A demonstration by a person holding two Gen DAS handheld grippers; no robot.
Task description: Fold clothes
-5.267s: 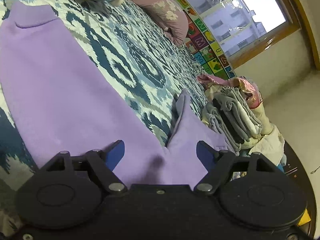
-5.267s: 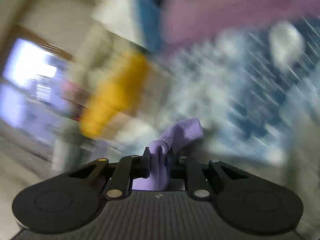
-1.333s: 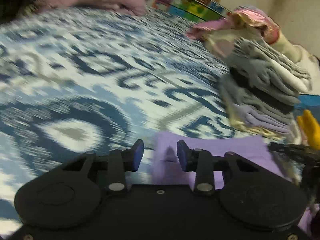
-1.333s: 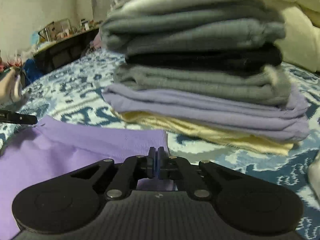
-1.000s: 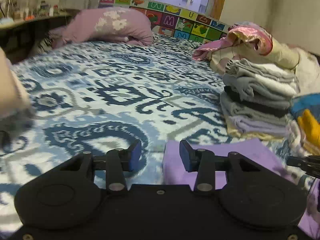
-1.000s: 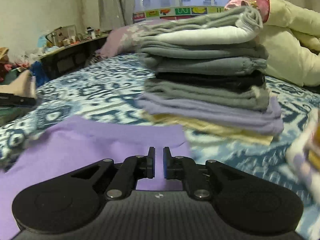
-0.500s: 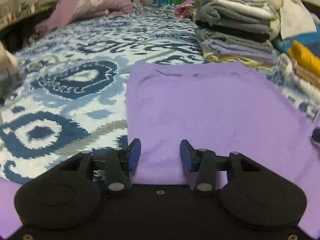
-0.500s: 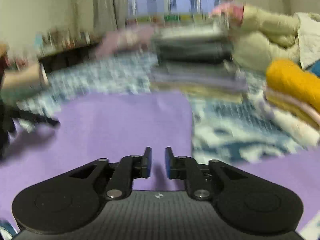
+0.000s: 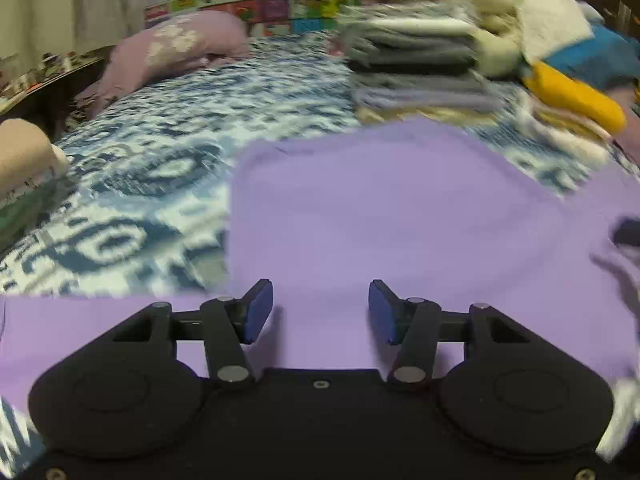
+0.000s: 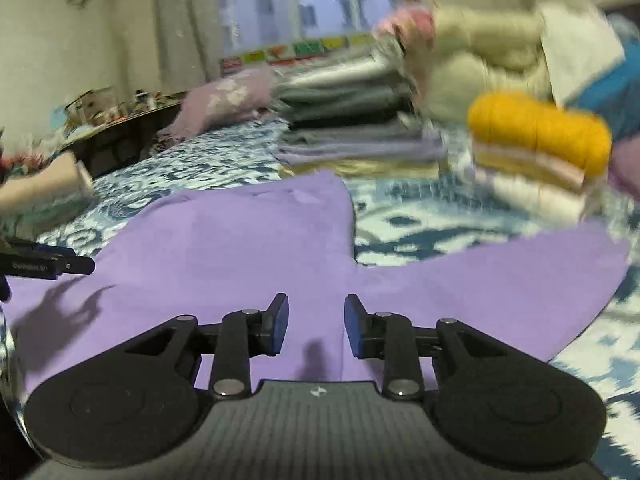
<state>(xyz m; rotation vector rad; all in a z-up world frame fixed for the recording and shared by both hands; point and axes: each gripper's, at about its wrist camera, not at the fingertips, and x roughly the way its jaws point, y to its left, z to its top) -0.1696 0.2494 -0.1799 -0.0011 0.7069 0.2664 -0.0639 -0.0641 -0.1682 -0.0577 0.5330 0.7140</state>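
Both claws, left gripper [image 9: 321, 312] and right gripper [image 10: 316, 325], hover wide and empty over the purple sweater [image 9: 400, 216], spread flat on the patterned bedspread [image 9: 132, 184] near the folded stack [image 10: 352, 128]. Mid-fold, probably; next, pinching a sleeve [image 10: 500, 280]. A second ago the right claw was nearly closed.

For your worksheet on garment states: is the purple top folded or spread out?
Mostly spread: the purple top lies flat on the bed, one sleeve out sideways. Whether its far end is folded cannot be told.

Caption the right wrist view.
Open right gripper above a lilac sweater spread on the patterned bedspread, folded stack behind.
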